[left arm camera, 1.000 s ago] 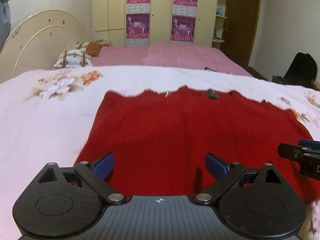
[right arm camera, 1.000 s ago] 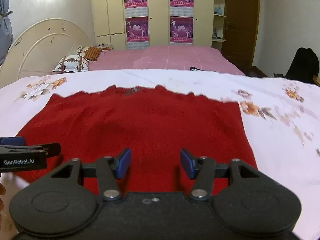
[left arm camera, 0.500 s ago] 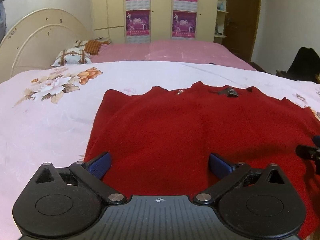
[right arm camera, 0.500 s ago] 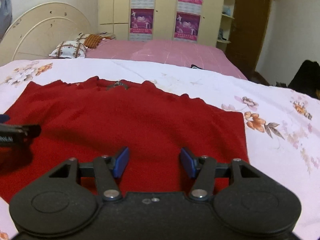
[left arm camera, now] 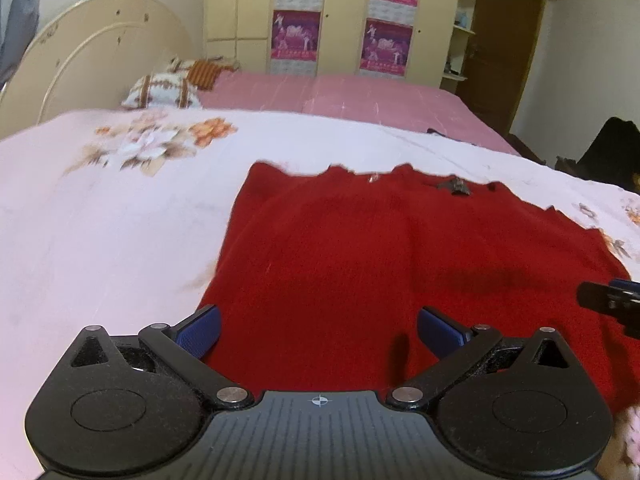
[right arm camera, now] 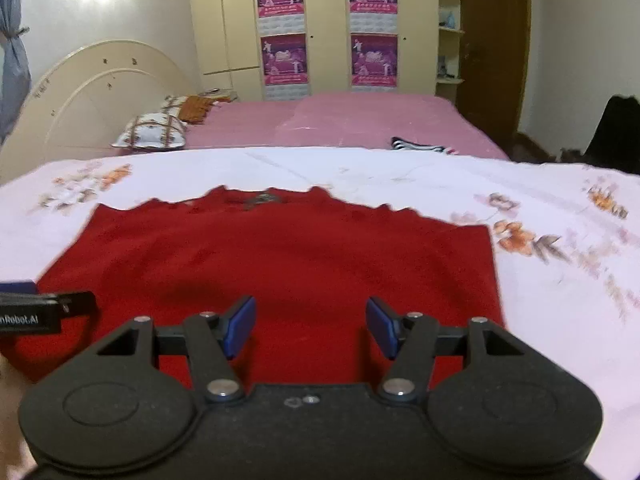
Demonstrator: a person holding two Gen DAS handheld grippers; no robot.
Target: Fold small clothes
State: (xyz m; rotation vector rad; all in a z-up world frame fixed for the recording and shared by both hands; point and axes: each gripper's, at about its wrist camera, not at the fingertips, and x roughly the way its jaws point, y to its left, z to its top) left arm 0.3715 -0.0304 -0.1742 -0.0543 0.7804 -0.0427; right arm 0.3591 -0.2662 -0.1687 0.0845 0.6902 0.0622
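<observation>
Both claws drawn back slightly, left claw [left arm camera: 318,330] and right claw [right arm camera: 311,328] wide, red garment [right arm camera: 276,264] flat on floral bedspread [right arm camera: 560,208], wardrobe [right arm camera: 324,24] beyond

On the side of my left gripper [right arm camera: 44,312], at the left edge of my right wrist view, I read "nRobot.AI", its start cut off. The posters [right arm camera: 282,56] on the wardrobe doors carry print too small to read.
</observation>
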